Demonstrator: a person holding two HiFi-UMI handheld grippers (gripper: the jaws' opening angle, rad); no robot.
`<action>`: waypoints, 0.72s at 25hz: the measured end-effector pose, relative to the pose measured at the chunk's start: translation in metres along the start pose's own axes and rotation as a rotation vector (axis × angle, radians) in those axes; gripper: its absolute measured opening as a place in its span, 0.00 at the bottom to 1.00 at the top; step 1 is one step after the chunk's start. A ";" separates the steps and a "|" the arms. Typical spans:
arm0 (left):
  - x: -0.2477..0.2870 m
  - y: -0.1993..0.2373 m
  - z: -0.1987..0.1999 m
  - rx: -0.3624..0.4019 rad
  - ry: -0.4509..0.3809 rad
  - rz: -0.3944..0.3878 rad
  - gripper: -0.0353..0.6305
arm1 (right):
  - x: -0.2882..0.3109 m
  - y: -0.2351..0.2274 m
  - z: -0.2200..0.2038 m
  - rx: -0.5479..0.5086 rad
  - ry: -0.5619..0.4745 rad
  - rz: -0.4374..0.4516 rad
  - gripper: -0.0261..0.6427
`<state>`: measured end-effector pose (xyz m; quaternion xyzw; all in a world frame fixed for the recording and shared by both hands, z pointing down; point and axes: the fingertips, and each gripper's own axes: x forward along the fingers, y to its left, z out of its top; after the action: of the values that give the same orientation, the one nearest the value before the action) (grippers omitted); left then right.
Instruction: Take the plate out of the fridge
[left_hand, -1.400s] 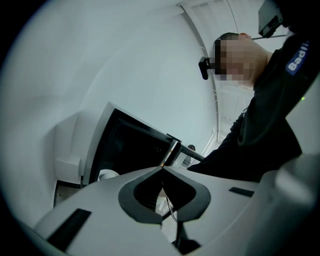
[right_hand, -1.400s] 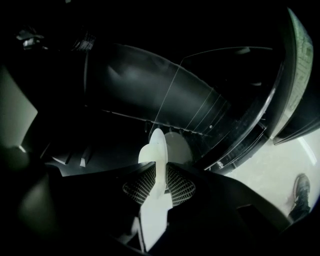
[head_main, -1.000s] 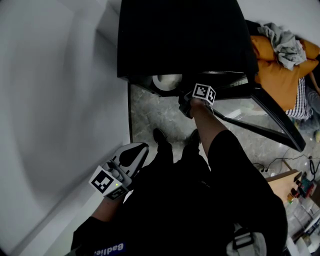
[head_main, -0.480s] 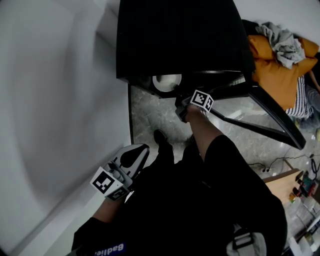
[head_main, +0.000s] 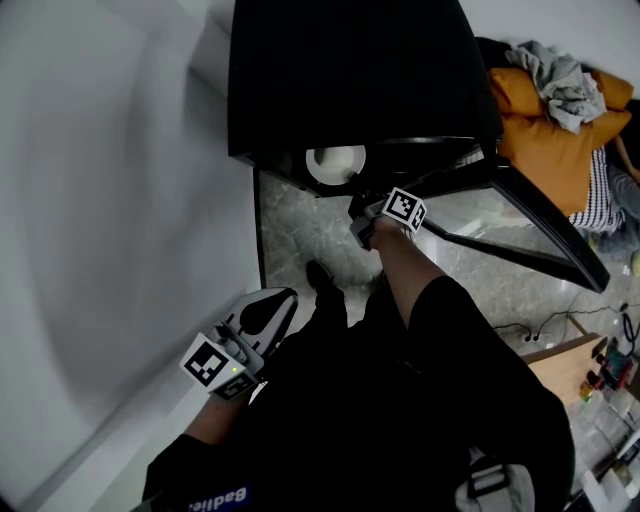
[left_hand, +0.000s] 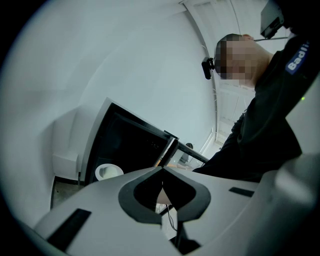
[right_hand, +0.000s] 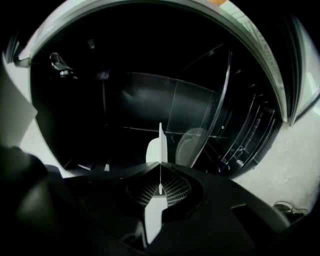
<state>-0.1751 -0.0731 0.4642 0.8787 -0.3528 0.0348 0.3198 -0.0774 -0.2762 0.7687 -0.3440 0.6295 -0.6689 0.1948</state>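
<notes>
A white plate (head_main: 335, 162) sits in the open front of the black fridge (head_main: 350, 70), low down near its left side. My right gripper (head_main: 354, 196) reaches to the plate's right rim. In the right gripper view the plate (right_hand: 160, 142) stands edge-on between the jaws, and the right gripper (right_hand: 160, 166) is shut on it. The dark fridge interior lies behind it. My left gripper (head_main: 283, 297) hangs by my left leg, away from the fridge, shut and empty. The left gripper view shows the left gripper (left_hand: 162, 170) and the plate (left_hand: 107, 171) far off.
The fridge's glass door (head_main: 520, 215) stands open to the right. A white wall (head_main: 120, 200) runs along the left. Marbled floor (head_main: 300, 235) lies in front, with my shoe (head_main: 320, 275) on it. An orange cushion with clothes (head_main: 545, 110) is at the back right.
My right gripper has shifted slightly down and toward me at the plate's rim, and a little more of the plate shows. The left gripper has not moved.
</notes>
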 end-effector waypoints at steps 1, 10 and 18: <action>0.000 0.000 0.001 0.001 -0.002 -0.002 0.06 | -0.002 0.002 0.000 0.003 -0.002 0.004 0.06; 0.007 -0.012 0.012 0.025 -0.027 -0.036 0.06 | -0.038 0.026 0.008 0.045 -0.058 0.056 0.06; 0.018 -0.028 0.018 0.031 -0.061 -0.074 0.06 | -0.079 0.055 0.009 0.069 -0.083 0.072 0.06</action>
<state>-0.1468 -0.0791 0.4406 0.8965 -0.3292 0.0019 0.2965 -0.0269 -0.2350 0.6982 -0.3417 0.6094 -0.6679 0.2563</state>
